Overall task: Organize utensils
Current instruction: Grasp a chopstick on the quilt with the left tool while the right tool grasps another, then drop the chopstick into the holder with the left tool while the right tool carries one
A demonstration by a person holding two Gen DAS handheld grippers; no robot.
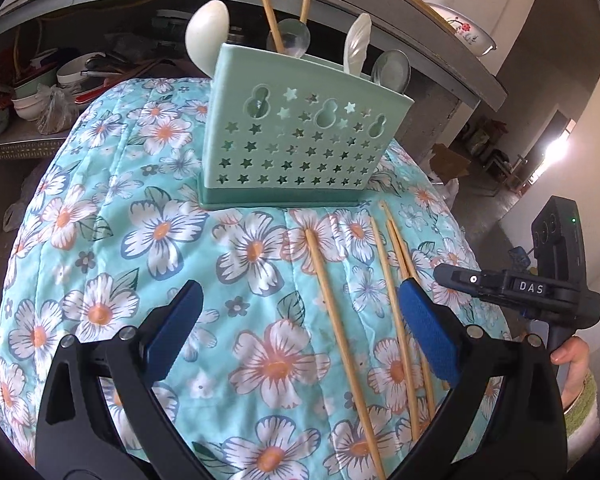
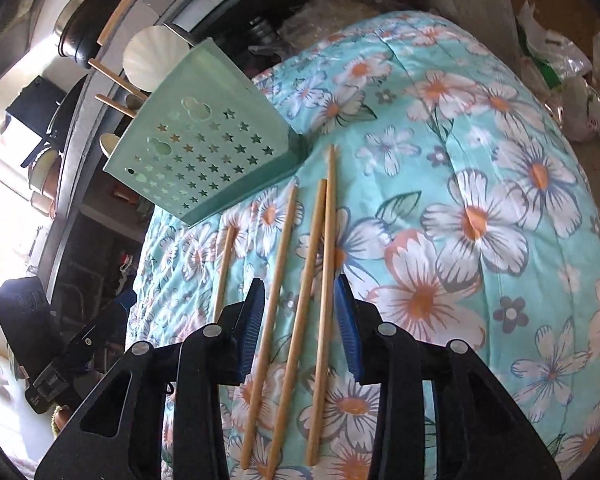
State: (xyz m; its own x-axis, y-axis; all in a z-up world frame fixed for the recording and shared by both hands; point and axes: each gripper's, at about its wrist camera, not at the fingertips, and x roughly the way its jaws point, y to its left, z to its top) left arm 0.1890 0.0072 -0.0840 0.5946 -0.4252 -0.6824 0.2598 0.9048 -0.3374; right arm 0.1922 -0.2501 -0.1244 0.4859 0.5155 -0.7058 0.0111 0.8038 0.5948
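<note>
A mint-green utensil holder (image 1: 296, 136) with star cutouts stands on the floral cloth; it also shows in the right wrist view (image 2: 204, 152). It holds spoons (image 1: 207, 34) and two chopsticks (image 1: 269, 12). Several loose bamboo chopsticks (image 1: 340, 320) lie on the cloth in front of it. My left gripper (image 1: 300, 320) is open and empty, with one chopstick lying between its fingers. My right gripper (image 2: 300, 320) is open low over the cloth, with three chopsticks (image 2: 296, 300) between its fingers and a fourth (image 2: 225, 268) just to their left. The right gripper also shows in the left wrist view (image 1: 500, 286).
The floral quilted cloth (image 1: 148, 240) covers a rounded table. A shelf with bowls and dishes (image 1: 40, 92) stands behind it. A counter with a bowl (image 1: 468, 28) runs above. Bags and cardboard (image 2: 560, 40) lie on the floor to the right.
</note>
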